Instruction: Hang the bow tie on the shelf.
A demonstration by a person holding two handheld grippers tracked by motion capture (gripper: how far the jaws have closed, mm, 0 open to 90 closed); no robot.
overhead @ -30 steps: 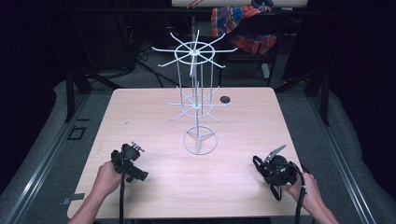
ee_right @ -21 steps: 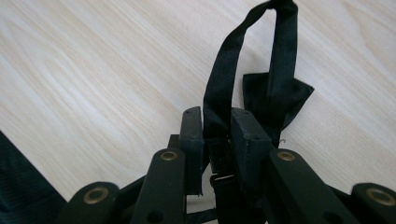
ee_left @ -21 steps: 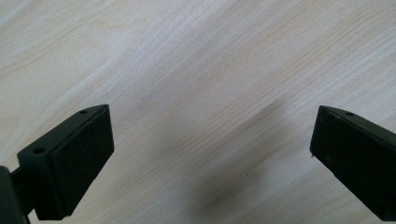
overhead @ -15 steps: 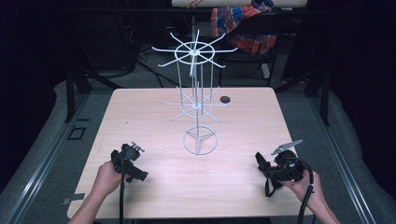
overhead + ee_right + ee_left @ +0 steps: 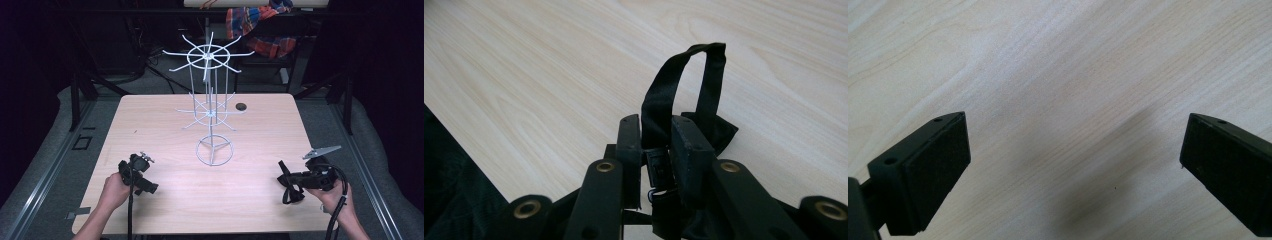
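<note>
Light wood-grain table, square-ish top, bare apart from a white wire rack standing upright mid-table and a small dark round object just behind its lower tier, toward the far edge. Room around it is dark: grey floor either side, black frame legs, a plaid cloth draped over something at the back.

Hard to read: what the small round object is, too small. The plaid cloth is cut off by the top edge. Person is cut off at the forearms. In the right gripper view the lower end of the strap is hidden behind the jaws and linkage.

Right gripper, near right corner of the table: jaws pulled together, clamped on a black strap at its buckle end. The strap's loop sticks out past the jaw tips, arching up and forward in the right gripper view; long axis runs along the jaws. In the high view the strap hangs off the gripper's left end, toward table centre, above the tabletop.

Left gripper, near left corner: jaws wide apart, nothing between them, pointing down at bare wood.
</note>
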